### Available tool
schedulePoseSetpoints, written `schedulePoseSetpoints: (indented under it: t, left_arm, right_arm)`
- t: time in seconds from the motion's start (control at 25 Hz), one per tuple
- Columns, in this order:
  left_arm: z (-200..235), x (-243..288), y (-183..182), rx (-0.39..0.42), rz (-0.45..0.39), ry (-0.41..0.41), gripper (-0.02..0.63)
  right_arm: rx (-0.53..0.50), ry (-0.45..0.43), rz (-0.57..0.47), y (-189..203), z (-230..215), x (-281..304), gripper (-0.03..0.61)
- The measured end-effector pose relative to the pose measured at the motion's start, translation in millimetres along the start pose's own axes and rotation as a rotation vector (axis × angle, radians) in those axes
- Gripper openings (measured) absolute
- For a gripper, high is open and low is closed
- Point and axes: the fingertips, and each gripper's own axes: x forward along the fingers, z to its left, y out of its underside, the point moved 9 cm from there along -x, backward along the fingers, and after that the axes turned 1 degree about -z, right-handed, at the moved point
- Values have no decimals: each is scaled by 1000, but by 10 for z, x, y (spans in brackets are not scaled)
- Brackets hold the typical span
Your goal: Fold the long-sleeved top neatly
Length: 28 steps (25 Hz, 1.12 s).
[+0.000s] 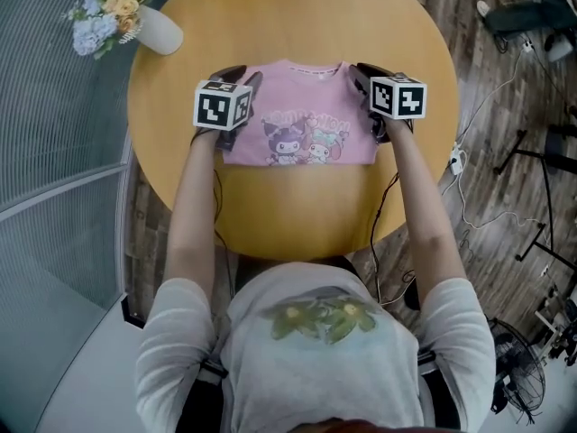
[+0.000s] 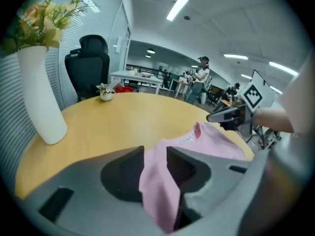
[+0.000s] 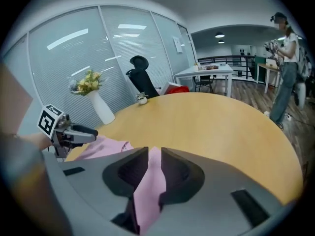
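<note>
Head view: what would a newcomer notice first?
A pink top with cartoon figures lies in the middle of the round wooden table. The left gripper and right gripper each pinch its cloth at one side. A white vase of flowers stands at the table's far left edge.

The long-sleeved top (image 1: 302,129) is soft pink cloth. It is not shiny, and it has a flat printed picture on the front. The table (image 1: 297,25) looks like smooth pale wood with a dull shine. The vase (image 1: 160,31) by the table's far left edge is white and smooth. The left gripper (image 2: 155,163) and right gripper (image 3: 153,163) look like dull grey plastic. The floor (image 1: 505,206) looks like wood planks.
</note>
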Motion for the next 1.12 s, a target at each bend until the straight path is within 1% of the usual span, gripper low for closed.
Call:
schedulePoseSetpoints:
  t: [0.08,0.12,0.2,0.28,0.32,0.36,0.4,0.44,0.52,0.6,0.68,0.72,0.76,0.8,0.84,0.88,0.92,0.96,1.0,1.04,1.08,1.12]
  left_arm:
    - [-110,-130,198,14,48,31,138]
    - [-161,-216,317,8,64,28,138]
    - [-257,-413,575,-22,79,-2,138]
    - [-319,-619,852,-66,82,-59,138]
    - [-331,-717,991,-92,83,-94,138]
    - [-331,-807,1123,-121,86,-129,138]
    - [-322,-887,1246,-150,91,-161,138]
    - [-307,-955,1355,-181,99,-186,138]
    - [-289,-1048,1535,-246,128,-194,140]
    - [-311,-1074,1667,-322,154,-148,146]
    - [-343,-1040,1757,-388,161,-110,150]
    - [-350,-1017,1786,-408,158,-114,149]
    - [-350,-997,1802,-421,153,-128,132]
    - [-348,-983,1808,-435,145,-141,111]
    - [-349,-978,1807,-459,134,-145,81]
    - [-354,-984,1804,-492,120,-140,58]
    - [-363,-1004,1797,-527,102,-131,49]
    - [-371,-1034,1788,-554,83,-122,46]
    - [-373,-1066,1779,-566,67,-115,44]
    - [-369,-1093,1780,-564,63,-112,44]
    - [-362,-1110,1799,-551,71,-116,44]
    - [-363,-1119,1839,-533,91,-126,44]
  right_arm:
    - [-36,49,65,120,29,-51,91]
    - [-59,87,91,188,44,-93,91]
    - [-71,141,89,336,75,-244,91]
    - [-19,158,61,533,101,-453,92]
    - [12,163,54,648,110,-561,114]
    - [37,171,50,769,113,-670,154]
    - [60,181,48,889,107,-777,173]
    - [83,191,49,1007,97,-880,175]
    - [144,192,61,1239,74,-1052,178]
    - [209,169,87,1465,58,-1149,179]
    - [252,134,117,1659,70,-1174,179]
    - [269,113,128,1741,85,-1162,179]
    - [285,93,138,1814,102,-1137,179]
    - [301,75,148,1876,119,-1106,175]
    - [313,60,155,1923,136,-1082,135]
    - [320,52,153,1946,156,-1084,67]
    - [320,52,135,1934,183,-1122,40]
    - [314,59,104,1889,223,-1195,34]
    - [309,74,75,1829,274,-1285,31]
    - [312,95,66,1784,327,-1365,31]
    - [325,115,87,1783,374,-1415,31]
    - [349,124,130,1839,413,-1435,31]
